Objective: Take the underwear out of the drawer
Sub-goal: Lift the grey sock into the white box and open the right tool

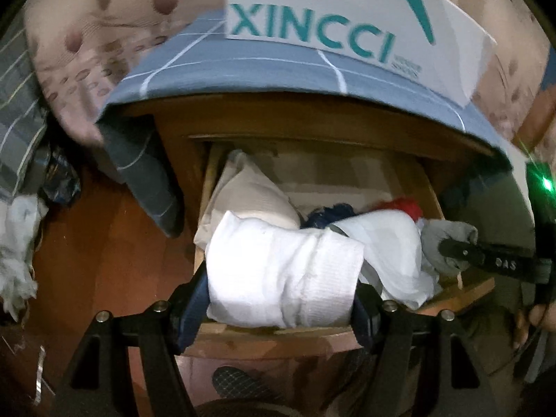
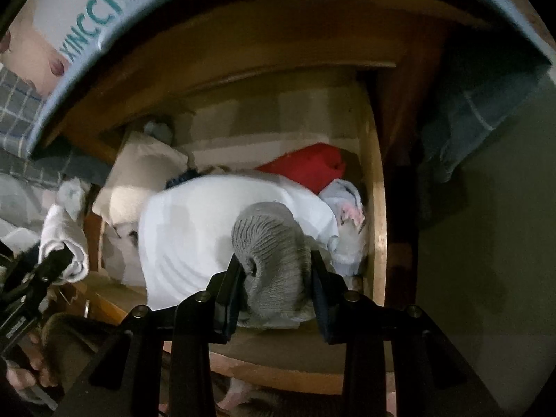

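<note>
1. White ribbed cotton, a folded underwear bundle (image 1: 283, 278), is filling the left wrist view: the left tongs (image 1: 278, 288) are clamping it from both sides, and it is hanging above the front rim of the open wooden drawer (image 1: 462, 286). Behind it a cream folded cloth (image 1: 250, 191), a smooth white garment (image 1: 389, 243) and a red cloth (image 1: 405, 205) are lying inside the drawer. At the right edge the right tongs (image 1: 451, 248) are gripping a grey knitted piece (image 1: 448, 236). A blue checked bedsheet (image 1: 243, 66) is overhanging the drawer, with a white bag printed "XINCCI" (image 1: 347, 17) sitting on it.

2. Grey ribbed knit is sitting in the middle of the right wrist view, where the right tongs (image 2: 276, 278) are pinching the grey knitted piece (image 2: 271, 260) narrowly, over the smooth white garment (image 2: 208, 226) in the drawer (image 2: 377, 208). The red cloth (image 2: 309, 166) is lying further back. At the left edge the left tongs (image 2: 62, 257) are holding the white underwear bundle (image 2: 66, 236) just outside the drawer's side.
</note>
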A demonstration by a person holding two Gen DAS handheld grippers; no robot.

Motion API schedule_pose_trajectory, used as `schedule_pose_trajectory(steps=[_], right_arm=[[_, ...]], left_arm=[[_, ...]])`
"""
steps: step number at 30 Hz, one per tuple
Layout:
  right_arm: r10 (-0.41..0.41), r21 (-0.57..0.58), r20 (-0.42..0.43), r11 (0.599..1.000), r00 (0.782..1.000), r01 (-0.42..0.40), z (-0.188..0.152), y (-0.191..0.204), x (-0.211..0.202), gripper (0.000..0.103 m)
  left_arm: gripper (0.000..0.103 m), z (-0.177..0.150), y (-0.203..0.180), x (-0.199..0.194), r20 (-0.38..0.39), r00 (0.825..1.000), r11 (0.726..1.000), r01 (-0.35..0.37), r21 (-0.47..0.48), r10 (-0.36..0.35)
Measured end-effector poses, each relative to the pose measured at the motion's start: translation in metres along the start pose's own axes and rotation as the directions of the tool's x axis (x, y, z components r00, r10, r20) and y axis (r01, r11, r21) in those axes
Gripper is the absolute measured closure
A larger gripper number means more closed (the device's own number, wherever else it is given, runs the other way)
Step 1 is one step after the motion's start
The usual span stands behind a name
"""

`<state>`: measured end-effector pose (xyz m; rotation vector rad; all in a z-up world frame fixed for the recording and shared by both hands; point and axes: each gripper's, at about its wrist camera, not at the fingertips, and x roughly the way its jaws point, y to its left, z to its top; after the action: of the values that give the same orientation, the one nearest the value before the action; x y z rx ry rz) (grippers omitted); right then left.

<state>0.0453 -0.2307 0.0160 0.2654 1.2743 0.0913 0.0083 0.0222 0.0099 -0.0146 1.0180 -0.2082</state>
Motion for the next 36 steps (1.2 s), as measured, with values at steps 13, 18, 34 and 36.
schedule_pose_trajectory(steps=[13,18,34,36], right_arm=[[0.006,-0.170,0.101,0.985,0.995,0.011,0.005,0.056,-0.079,0.070],[0.039,-0.233,0.216,0.972,0.976,0.013,0.035,0.092,-0.141,0.070],[-0.121,-0.172,0.317,0.968,0.941,0.182,0.220,0.153,-0.136,0.069],[-0.139,-0.147,0.287,0.971,0.948,0.187,0.229,0.150,-0.117,0.069]], left_arm=[[0.031,-0.002,-0.002,-0.004,0.033,0.999,1.000,0.025,0.016,-0.025],[0.031,-0.003,0.005,-0.005,0.041,0.998,0.999,0.039,-0.013,-0.039],[0.031,-0.004,0.013,-0.006,0.054,0.995,0.995,0.090,-0.042,-0.087],[0.031,-0.004,0.013,-0.006,0.054,0.994,0.994,0.097,-0.047,-0.094]])
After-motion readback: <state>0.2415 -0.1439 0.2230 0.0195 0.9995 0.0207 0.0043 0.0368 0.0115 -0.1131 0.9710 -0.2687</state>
